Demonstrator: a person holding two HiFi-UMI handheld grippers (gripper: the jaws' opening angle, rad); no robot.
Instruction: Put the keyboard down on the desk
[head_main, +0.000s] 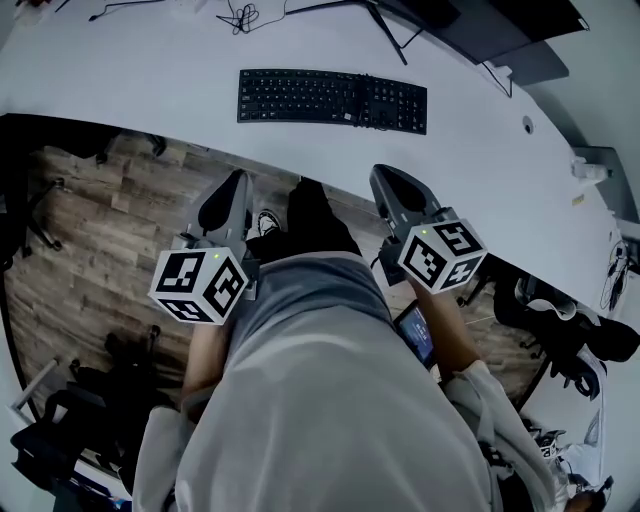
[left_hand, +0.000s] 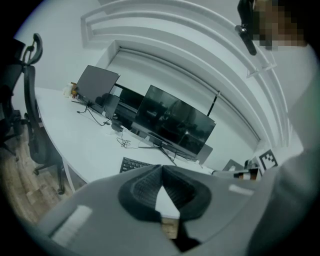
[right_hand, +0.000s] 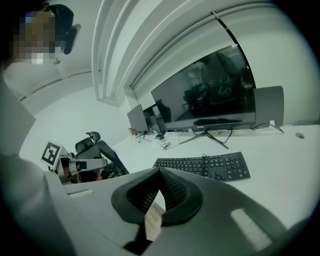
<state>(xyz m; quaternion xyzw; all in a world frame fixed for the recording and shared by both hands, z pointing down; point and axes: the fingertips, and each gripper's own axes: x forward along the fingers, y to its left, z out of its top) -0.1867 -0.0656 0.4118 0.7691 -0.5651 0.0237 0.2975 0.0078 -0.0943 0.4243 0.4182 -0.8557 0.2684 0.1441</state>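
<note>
While the left claw (head_main: 238, 182) and right claw (head_main: 386, 176) hang pinched shut and empty, the keyboard (head_main: 332, 100) lies flat on the desk (head_main: 140, 70), ahead of both, well apart. Placement looks done; nothing seems left.

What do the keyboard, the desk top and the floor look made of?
Keyboard: likely matte black plastic, no glare on keys. Desk: smooth plain white top, probably laminate. Floor: wood or wood-look planks, with visible grain and seams.
</note>
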